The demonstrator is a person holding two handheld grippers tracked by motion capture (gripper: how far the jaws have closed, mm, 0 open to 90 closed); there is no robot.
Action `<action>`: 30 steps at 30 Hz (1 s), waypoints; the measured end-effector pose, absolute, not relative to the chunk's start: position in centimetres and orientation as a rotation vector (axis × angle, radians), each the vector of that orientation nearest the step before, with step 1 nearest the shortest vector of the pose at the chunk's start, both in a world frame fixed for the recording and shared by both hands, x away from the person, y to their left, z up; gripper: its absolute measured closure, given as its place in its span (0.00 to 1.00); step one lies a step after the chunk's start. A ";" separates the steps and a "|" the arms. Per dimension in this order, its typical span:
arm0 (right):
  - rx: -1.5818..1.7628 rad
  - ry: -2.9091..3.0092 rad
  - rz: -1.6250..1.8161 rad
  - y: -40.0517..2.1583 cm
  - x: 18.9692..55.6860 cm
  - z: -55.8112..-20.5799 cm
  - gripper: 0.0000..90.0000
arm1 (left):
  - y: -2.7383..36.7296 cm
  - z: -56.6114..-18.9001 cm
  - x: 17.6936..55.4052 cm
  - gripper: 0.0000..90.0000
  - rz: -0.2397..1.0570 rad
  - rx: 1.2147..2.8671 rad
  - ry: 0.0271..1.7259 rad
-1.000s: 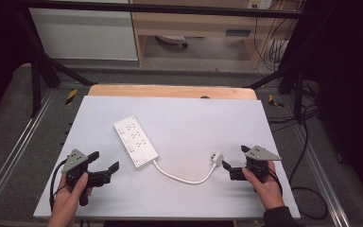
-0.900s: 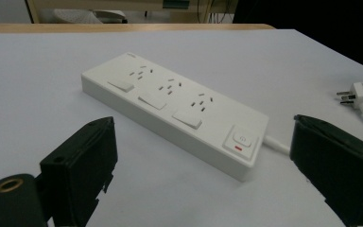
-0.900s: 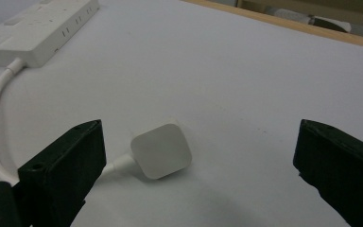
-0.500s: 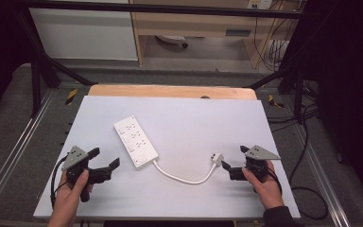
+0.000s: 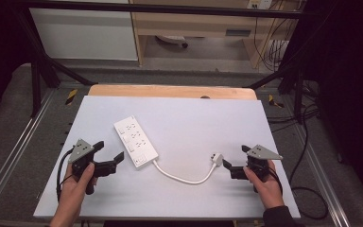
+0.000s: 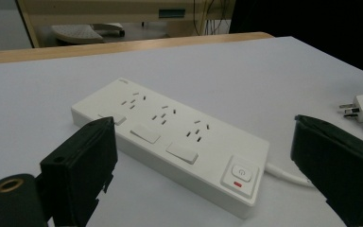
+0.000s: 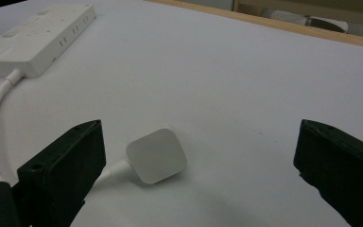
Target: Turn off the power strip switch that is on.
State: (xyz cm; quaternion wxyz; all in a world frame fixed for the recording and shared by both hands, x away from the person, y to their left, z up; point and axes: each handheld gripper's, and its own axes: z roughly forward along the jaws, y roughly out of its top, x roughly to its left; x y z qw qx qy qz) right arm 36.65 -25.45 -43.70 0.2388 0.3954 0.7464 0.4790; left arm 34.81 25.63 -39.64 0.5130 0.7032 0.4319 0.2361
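Note:
A white power strip [image 5: 135,142] lies flat on the white table [image 5: 194,113], left of centre. Its white cable [image 5: 184,178] curves right to a white plug [image 5: 217,158]. My left gripper [image 5: 109,151] is open just left of the strip's switch end, not touching it. In the left gripper view the power strip [image 6: 170,142] lies between and just beyond the open left gripper [image 6: 203,127], with the plug [image 6: 361,105] far right. My right gripper [image 5: 235,157] is open right beside the plug. In the right gripper view the plug [image 7: 157,155] lies between the wide jaws of the right gripper [image 7: 201,130], untouched.
A wooden strip [image 5: 170,91] runs along the table's far edge. Metal rails [image 5: 14,146] flank the table on both sides. Black frame bars and cables [image 5: 307,118] stand at the far right. A pale cabinet [image 5: 85,33] is behind the table.
My left gripper has moved forward and right, closer to the power strip's switch end. The right gripper has hardly moved. Strip, cable and plug lie as before.

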 end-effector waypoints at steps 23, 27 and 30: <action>1.043 2.054 1.308 -25.2 36.4 -43.5 0.04 | 23.1 -39.3 37.7 0.07 0.548 1.724 1.002; 1.040 2.057 1.305 -25.1 36.4 -43.6 0.04 | 22.8 -39.0 38.3 0.07 0.545 1.721 1.002; 1.044 2.057 1.304 -25.2 36.4 -43.6 0.04 | 22.6 -38.8 38.9 0.07 0.543 1.720 1.002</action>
